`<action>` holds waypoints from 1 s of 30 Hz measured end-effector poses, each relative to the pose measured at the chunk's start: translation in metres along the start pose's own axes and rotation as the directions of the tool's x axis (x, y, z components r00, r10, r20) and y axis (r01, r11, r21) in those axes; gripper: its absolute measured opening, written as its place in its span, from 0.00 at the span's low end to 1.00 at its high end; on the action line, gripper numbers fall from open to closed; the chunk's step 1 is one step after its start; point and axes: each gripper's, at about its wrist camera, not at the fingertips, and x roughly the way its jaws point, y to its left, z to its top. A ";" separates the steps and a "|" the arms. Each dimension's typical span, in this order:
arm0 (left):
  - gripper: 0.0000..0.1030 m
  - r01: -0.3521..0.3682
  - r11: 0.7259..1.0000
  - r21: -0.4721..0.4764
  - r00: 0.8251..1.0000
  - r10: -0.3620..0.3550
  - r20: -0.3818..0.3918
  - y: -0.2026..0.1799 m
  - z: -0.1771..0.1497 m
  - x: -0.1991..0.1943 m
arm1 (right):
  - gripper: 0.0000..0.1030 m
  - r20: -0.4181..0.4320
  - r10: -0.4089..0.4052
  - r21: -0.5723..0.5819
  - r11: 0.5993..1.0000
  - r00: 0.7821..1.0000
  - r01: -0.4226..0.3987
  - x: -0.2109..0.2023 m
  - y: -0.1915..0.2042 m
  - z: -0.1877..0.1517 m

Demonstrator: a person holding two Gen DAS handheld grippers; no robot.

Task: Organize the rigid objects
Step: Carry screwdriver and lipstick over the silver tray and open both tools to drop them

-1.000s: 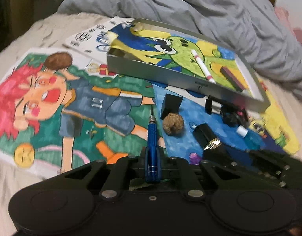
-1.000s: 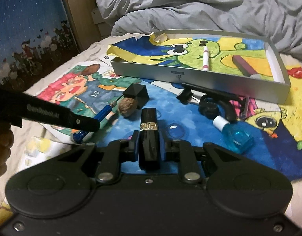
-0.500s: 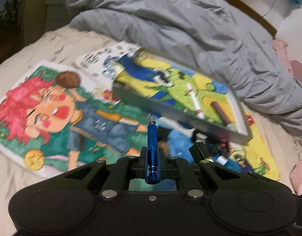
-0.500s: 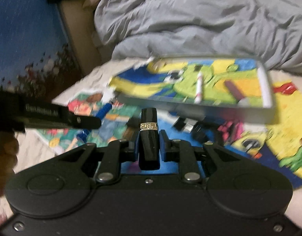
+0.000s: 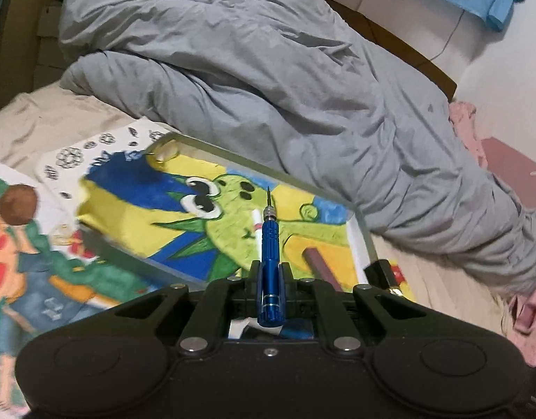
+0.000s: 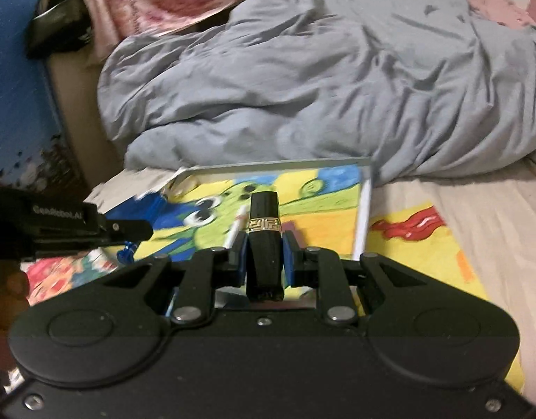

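Observation:
My left gripper (image 5: 270, 269) is shut on a blue precision screwdriver (image 5: 269, 244) whose tip points out over a shallow grey tray (image 5: 364, 230) lined with a green-monster drawing. A white marker (image 5: 256, 221) and a maroon bar (image 5: 320, 267) lie in that tray. My right gripper (image 6: 264, 244) is shut on a black lipstick tube with a gold band (image 6: 264, 234), held above the same tray (image 6: 364, 209). In the right wrist view the left gripper (image 6: 128, 228) reaches in from the left with the screwdriver's blue end (image 6: 126, 253) beneath it.
A crumpled grey duvet (image 5: 303, 80) lies just behind the tray. Coloured drawings (image 5: 30, 262) cover the beige sheet to the left, and a yellow and red one (image 6: 425, 234) lies right of the tray. Pink cloth (image 5: 526, 314) sits at the right edge.
Both grippers have risen and moved forward with their objects, from over the loose items in front of the tray to above the tray itself. The small items have dropped out of view.

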 end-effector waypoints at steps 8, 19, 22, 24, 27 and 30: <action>0.08 -0.009 0.999 -0.035 1.000 0.010 0.001 -0.005 0.010 0.073 | 0.13 -0.001 0.013 0.041 0.999 1.000 -0.013 0.047 -0.023 0.007; 0.08 -0.011 1.000 -0.002 0.998 0.011 -0.056 0.001 0.003 0.109 | 0.13 -0.101 -0.007 0.014 1.000 0.995 0.009 0.081 -0.010 -0.018; 0.08 -0.014 1.000 0.011 0.997 0.015 -0.074 0.000 0.001 0.111 | 0.13 -0.111 -0.023 0.003 1.000 0.994 0.024 0.085 -0.007 -0.019; 0.09 -0.018 1.000 0.018 0.996 0.019 -0.088 -0.001 0.000 0.113 | 0.13 -0.112 -0.027 -0.001 1.000 0.993 0.027 0.085 -0.006 -0.019; 0.09 -0.014 1.000 0.027 0.995 0.017 -0.100 -0.003 -0.001 0.113 | 0.15 -0.111 -0.041 -0.009 0.999 0.993 0.040 0.083 -0.004 -0.017; 0.09 -0.015 0.999 0.028 0.994 0.018 -0.112 -0.005 0.000 0.113 | 0.15 -0.102 -0.053 -0.016 0.999 0.993 0.051 0.080 -0.004 -0.015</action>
